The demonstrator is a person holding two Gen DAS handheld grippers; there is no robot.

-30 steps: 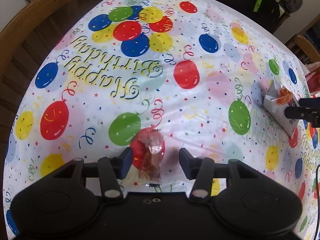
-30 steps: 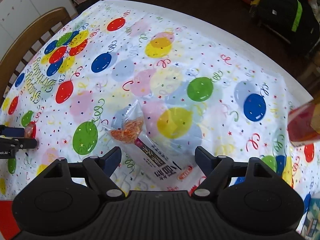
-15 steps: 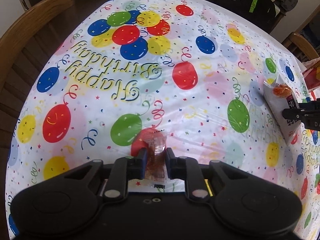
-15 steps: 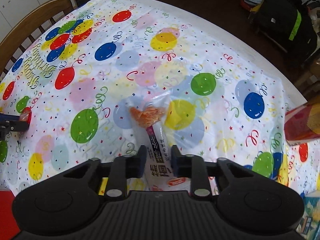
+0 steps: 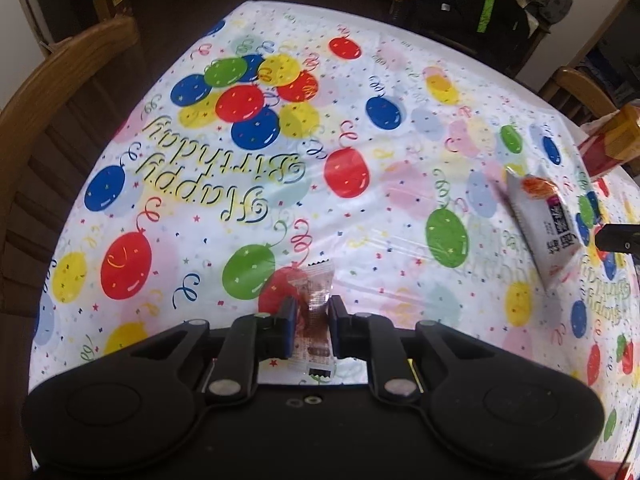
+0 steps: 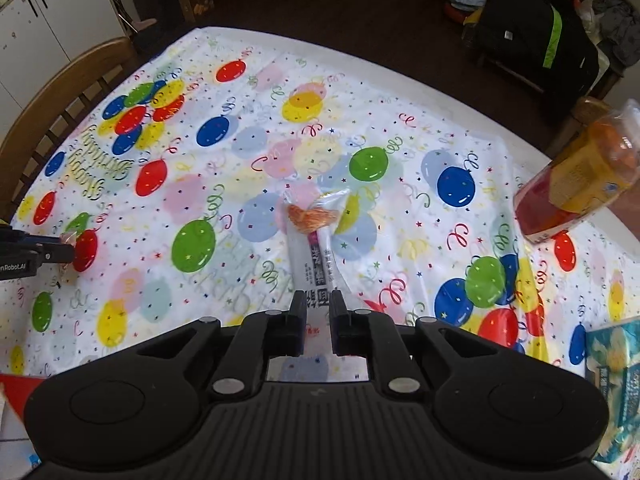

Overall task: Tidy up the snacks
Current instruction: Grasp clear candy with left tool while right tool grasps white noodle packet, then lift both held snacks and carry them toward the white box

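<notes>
Over the balloon-print table (image 5: 360, 80), the left hand-held gripper (image 5: 312, 316) pinches a small clear crinkly candy wrapper (image 5: 314, 300) mid-body; the right hand-held gripper (image 6: 318, 306) clamps a long white plastic snack pouch (image 6: 314, 248) near its end; both look light, soft, slippery.

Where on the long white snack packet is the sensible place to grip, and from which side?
Its near, flat printed end, approached lengthwise across the narrow width, as the right gripper does. The white snack packet is long and thin; its far end bulges with orange contents.
</notes>
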